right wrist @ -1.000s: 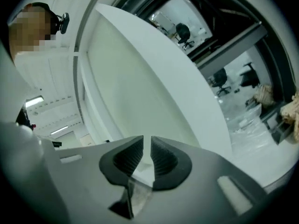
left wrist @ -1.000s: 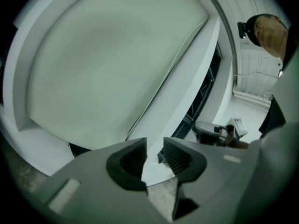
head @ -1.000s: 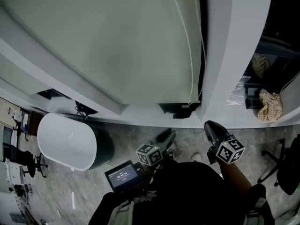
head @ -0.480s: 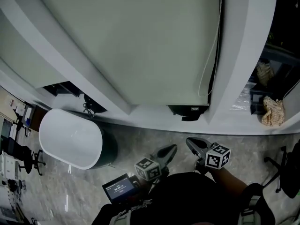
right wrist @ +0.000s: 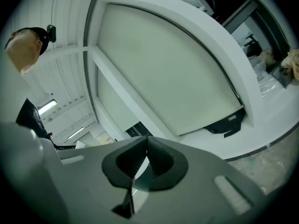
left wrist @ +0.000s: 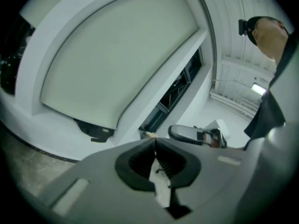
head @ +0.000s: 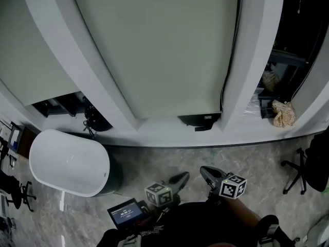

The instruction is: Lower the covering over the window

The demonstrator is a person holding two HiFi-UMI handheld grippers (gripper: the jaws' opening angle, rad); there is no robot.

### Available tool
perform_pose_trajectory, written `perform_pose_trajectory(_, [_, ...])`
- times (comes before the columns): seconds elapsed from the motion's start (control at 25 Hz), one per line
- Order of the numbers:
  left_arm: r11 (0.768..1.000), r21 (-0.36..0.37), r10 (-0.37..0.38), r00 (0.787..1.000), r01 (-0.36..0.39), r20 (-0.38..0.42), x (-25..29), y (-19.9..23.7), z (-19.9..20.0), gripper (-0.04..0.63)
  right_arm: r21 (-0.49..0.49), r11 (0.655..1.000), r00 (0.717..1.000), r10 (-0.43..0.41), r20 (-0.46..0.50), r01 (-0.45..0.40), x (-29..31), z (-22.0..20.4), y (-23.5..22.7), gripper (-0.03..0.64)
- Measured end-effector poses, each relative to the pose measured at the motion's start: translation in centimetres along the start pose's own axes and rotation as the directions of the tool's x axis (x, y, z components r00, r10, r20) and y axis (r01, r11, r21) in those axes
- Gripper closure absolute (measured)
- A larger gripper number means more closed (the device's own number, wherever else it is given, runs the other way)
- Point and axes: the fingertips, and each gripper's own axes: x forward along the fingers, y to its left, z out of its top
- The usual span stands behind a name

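Note:
The pale grey-green roller blind (head: 154,50) hangs down over the window, with its bottom edge just above the white sill (head: 169,135). It also shows in the left gripper view (left wrist: 117,64) and the right gripper view (right wrist: 173,73). A dark bracket (head: 199,121) sits under the blind's right corner. My left gripper (head: 181,177) and right gripper (head: 205,171) are side by side low in the head view, well back from the sill. The left gripper (left wrist: 154,140) and the right gripper (right wrist: 147,137) are both shut, jaws tip to tip with nothing between them.
A white oval bathtub (head: 67,161) stands on the marble floor at the left. A crumpled cloth (head: 281,112) lies on the sill at the right, with a dark office chair (head: 308,163) below it. A small lit screen (head: 125,212) sits by my body.
Both grippers have drawn back from the sill toward my body. The looped white cord by the blind's right edge no longer shows.

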Motion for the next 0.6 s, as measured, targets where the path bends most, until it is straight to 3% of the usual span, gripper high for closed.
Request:
perform_pose_trajectory(0.24, [0.995, 0.025, -0.093, 0.995, 0.094, -0.029, -1.6, -3.8, -2.1, 0.592, -0.017, 0.998, 0.998, -0.055, 0.013, 0.055, -3.3, -2.5, 2.7, 0.611])
perform_pose_trajectory(0.6, [0.994, 0.039, -0.099, 0.995, 0.100, -0.031, -2.2, -9.5, -5.9, 0.592, -0.081, 0.996, 0.999, -0.020, 0.033, 0.023, -8.9, -3.5, 6.0, 0.611])
